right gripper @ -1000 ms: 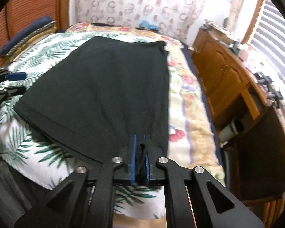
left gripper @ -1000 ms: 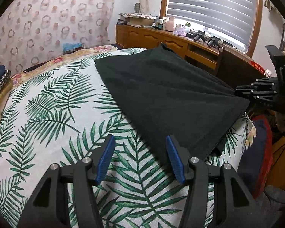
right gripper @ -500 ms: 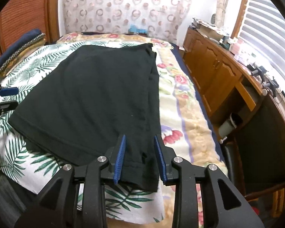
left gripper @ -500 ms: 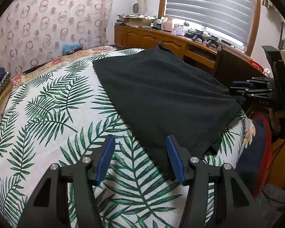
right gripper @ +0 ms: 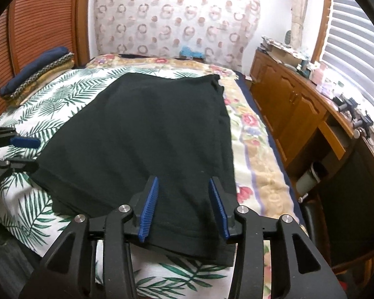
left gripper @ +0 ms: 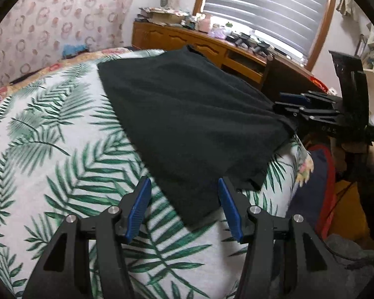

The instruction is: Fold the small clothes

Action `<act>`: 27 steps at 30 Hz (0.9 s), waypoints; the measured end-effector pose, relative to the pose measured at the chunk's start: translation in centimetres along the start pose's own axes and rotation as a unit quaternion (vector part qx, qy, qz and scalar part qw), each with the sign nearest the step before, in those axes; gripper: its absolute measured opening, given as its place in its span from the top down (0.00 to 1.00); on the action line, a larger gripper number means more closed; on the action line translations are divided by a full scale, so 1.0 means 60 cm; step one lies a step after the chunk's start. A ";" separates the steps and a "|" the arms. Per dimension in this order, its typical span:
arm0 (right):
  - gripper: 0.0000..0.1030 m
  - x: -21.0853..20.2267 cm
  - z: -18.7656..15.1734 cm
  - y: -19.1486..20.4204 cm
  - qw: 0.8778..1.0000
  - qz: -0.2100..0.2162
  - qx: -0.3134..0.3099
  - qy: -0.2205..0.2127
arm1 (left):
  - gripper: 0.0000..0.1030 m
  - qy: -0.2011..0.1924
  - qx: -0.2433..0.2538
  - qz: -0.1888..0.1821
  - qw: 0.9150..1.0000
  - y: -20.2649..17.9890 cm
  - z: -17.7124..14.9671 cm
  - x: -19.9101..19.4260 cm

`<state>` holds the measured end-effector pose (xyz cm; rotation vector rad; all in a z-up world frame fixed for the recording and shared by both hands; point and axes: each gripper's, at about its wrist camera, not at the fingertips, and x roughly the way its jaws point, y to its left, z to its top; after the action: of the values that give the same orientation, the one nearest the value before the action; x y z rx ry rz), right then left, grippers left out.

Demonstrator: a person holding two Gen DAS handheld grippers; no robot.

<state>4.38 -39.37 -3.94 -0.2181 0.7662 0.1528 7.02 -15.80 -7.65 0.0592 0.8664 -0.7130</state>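
Lying flat on the bed [right gripper: 259, 172], atop the palm-leaf sheet [left gripper: 49, 134], long axis running away from the near hem toward the headboard: black garment [right gripper: 142, 134], already doubled over judging by the layered hem. Straddled at its near right corner by the right claw [right gripper: 184, 208], blue pads spread wide, holding nothing. Approached at the near left corner by the left claw [left gripper: 184, 208], equally wide and empty, corner tip between its pads. Nearer the cloth: the right claw. Hidden: sleeves, collar, underside layers; garment type hard to tell.
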 end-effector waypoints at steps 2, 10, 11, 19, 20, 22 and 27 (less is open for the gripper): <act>0.58 0.000 -0.001 0.004 1.000 0.009 -0.002 0.000 | 0.47 0.001 0.006 0.004 1.000 -0.004 0.001 0.003; 0.45 0.000 -0.009 0.040 0.998 0.063 -0.031 -0.005 | 0.91 -0.017 0.015 -0.024 0.999 -0.017 0.034 -0.018; 0.44 0.000 -0.010 0.047 0.997 0.068 -0.036 -0.004 | 0.91 -0.029 0.015 -0.028 0.999 -0.019 0.047 -0.029; 0.42 0.001 -0.020 0.075 0.992 0.095 -0.079 0.000 | 0.93 -0.081 0.031 -0.030 0.996 -0.030 0.136 -0.071; 0.40 0.001 -0.020 0.076 0.992 0.094 -0.083 -0.002 | 0.93 -0.083 0.032 -0.030 0.996 -0.030 0.143 -0.070; 0.39 0.007 -0.017 0.071 0.992 0.083 -0.091 0.001 | 0.93 -0.087 0.033 -0.026 0.995 -0.028 0.153 -0.069; 0.39 0.041 -0.014 0.045 0.994 0.042 -0.101 0.021 | 0.93 -0.098 0.023 -0.016 0.995 -0.008 0.170 -0.070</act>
<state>4.99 -36.85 -6.62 -0.3822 0.8029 0.3067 11.81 -17.19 2.22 0.0159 0.6652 -0.7562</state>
